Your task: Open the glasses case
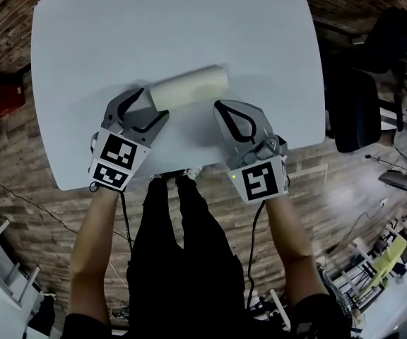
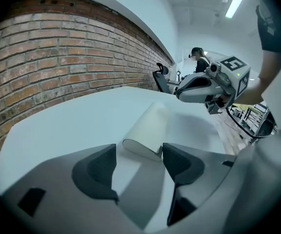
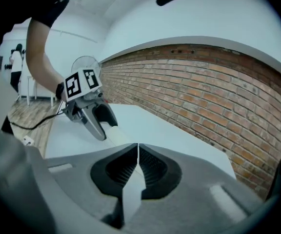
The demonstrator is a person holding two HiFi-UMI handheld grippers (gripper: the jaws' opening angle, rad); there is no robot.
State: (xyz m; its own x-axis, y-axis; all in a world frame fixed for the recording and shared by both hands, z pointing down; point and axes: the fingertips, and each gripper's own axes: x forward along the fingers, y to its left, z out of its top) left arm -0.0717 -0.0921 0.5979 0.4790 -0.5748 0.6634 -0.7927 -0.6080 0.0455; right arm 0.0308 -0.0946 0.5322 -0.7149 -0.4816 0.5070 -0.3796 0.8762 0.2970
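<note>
Left claw [image 1: 154,104] spread at one end of closed, cream, rounded glasses case [image 1: 189,87], right claw [image 1: 218,105] pressed together

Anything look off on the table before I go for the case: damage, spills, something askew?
Nothing stands out. The glasses case lies closed and whole on the white table, at a slant to its near edge. The left gripper has its fingers open at the case's end; the right gripper is shut and empty beside it.
</note>
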